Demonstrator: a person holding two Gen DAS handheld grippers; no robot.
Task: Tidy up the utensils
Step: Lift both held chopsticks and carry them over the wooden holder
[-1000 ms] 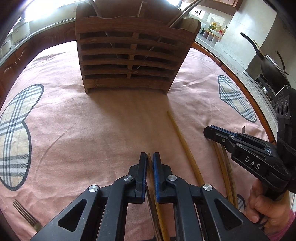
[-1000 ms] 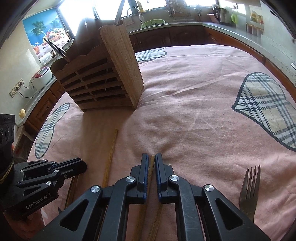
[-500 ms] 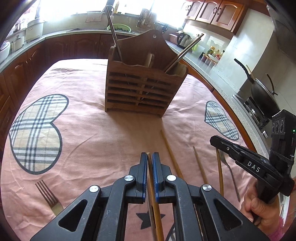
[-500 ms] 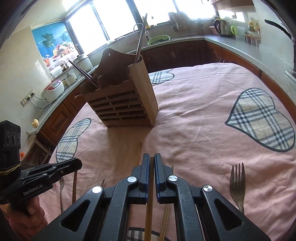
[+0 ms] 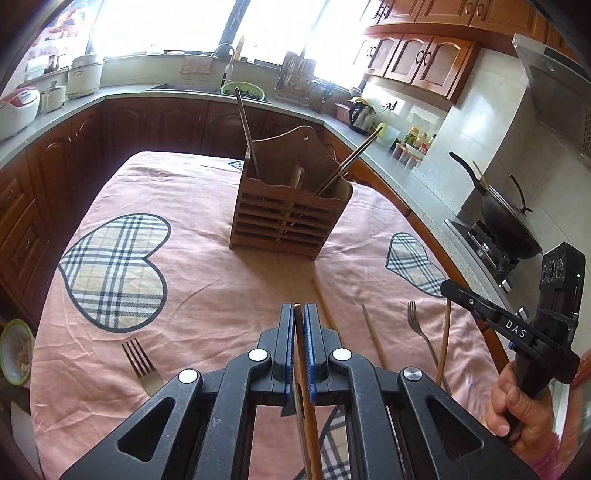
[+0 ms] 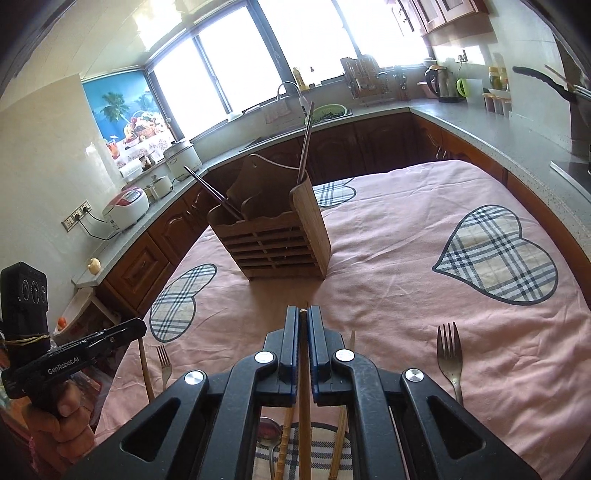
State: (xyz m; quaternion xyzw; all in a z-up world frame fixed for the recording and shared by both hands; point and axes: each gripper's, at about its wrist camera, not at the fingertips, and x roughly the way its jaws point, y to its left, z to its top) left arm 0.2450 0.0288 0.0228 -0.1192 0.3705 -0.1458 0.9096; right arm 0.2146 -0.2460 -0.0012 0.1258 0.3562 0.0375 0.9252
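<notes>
The left gripper (image 5: 299,314) is clamped on a chopstick (image 5: 304,373) above the cloth (image 5: 192,295). The holder (image 5: 288,218) stands ahead on the cloth, utensils in it. The right gripper (image 6: 303,317) pinches another chopstick (image 6: 304,398), with a fork (image 6: 450,354) lying to its right.

Blown-out window (image 5: 266,26) backlight, fisheye-warped edges

— What sort of room is this?
— A home kitchen: brown wooden cabinets (image 5: 173,122) under a grey stone counter (image 6: 498,129), a curved sink tap (image 6: 291,90), a black wok (image 5: 506,225) on the stove.
</notes>
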